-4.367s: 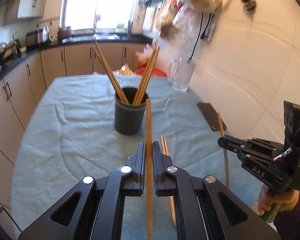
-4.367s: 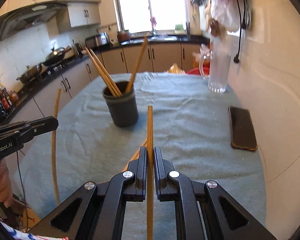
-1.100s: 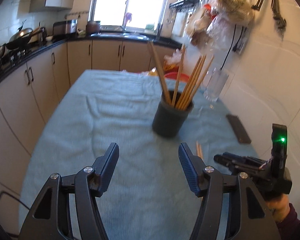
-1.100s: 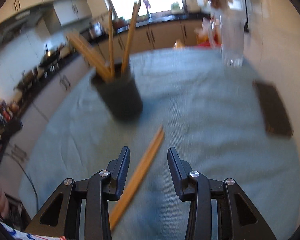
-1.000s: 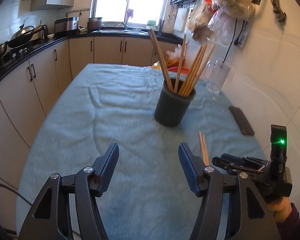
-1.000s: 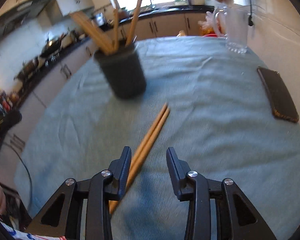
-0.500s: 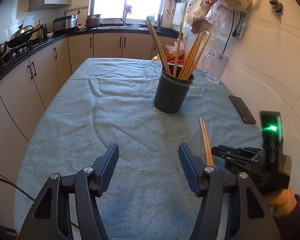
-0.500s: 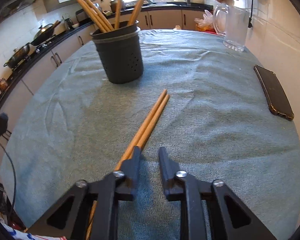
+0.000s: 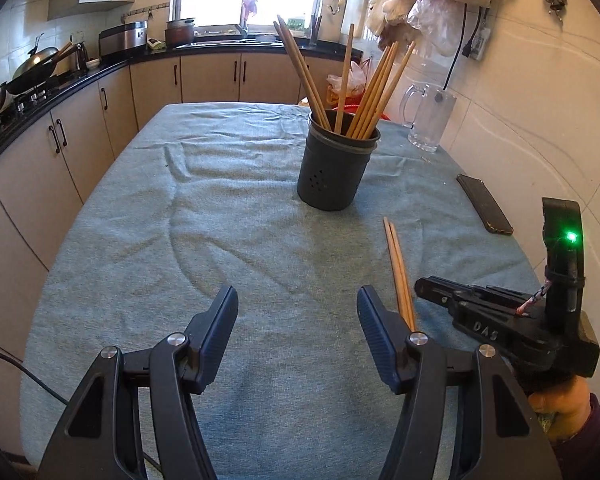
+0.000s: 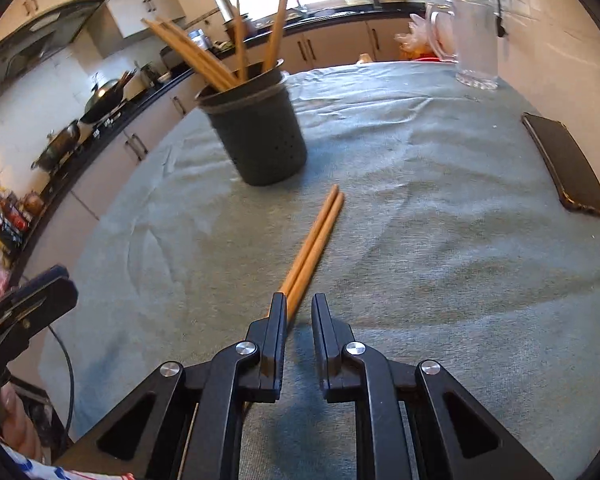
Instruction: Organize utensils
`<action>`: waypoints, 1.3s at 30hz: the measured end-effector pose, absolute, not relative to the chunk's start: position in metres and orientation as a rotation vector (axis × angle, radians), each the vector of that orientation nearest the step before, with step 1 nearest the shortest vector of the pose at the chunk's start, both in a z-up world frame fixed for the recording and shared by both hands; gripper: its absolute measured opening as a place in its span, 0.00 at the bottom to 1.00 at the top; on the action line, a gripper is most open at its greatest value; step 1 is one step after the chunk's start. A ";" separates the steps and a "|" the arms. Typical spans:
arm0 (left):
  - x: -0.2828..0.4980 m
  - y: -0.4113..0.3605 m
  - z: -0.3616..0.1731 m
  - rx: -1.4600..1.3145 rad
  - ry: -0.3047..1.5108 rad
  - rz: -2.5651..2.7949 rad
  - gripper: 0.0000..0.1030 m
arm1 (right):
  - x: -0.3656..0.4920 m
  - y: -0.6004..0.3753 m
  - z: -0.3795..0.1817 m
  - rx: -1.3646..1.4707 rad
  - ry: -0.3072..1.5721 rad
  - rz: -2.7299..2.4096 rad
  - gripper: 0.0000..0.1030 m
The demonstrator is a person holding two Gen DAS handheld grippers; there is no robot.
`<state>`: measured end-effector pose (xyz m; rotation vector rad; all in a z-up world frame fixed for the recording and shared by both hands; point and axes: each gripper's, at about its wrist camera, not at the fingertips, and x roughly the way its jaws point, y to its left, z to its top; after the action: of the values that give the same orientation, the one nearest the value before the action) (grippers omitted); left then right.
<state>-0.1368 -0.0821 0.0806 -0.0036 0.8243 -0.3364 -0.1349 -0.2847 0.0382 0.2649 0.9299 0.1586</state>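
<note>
A dark utensil holder (image 9: pixel 336 172) (image 10: pixel 260 140) with several wooden chopsticks stands mid-table on the teal cloth. A loose pair of chopsticks (image 9: pixel 396 264) (image 10: pixel 316 236) lies on the cloth in front of it. My right gripper (image 10: pixel 299 304) (image 9: pixel 420 284) is down at their near end, its jaws narrowed to a small gap. The pair runs in at the tips, partly under the left finger. My left gripper (image 9: pixel 298 308) hovers open over bare cloth, left of the pair, with nothing between its fingers.
A dark phone (image 9: pixel 484 208) (image 10: pixel 568 168) lies near the right table edge by the tiled wall. A glass mug (image 9: pixel 428 118) (image 10: pixel 474 40) stands at the far right. Kitchen cabinets and a stove counter run along the left.
The right jaws have narrowed from half open to almost shut at the near end of the loose pair. The left gripper has stayed open and hardly moved.
</note>
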 end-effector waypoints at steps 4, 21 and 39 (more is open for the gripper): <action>-0.139 -0.084 0.078 0.012 0.829 -0.342 0.59 | -0.128 -0.274 0.031 0.203 0.957 0.127 0.13; -0.137 -0.077 0.076 -0.001 0.838 -0.316 0.59 | -0.116 -0.263 0.034 0.253 0.991 0.144 0.12; -0.135 -0.104 0.071 0.024 0.879 -0.389 0.59 | -0.156 -0.359 0.028 0.143 0.978 -0.164 0.40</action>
<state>-0.1354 -0.1036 0.0706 0.0241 0.8787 -0.3887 -0.1557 -0.3594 0.0282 0.1431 0.9778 -0.1644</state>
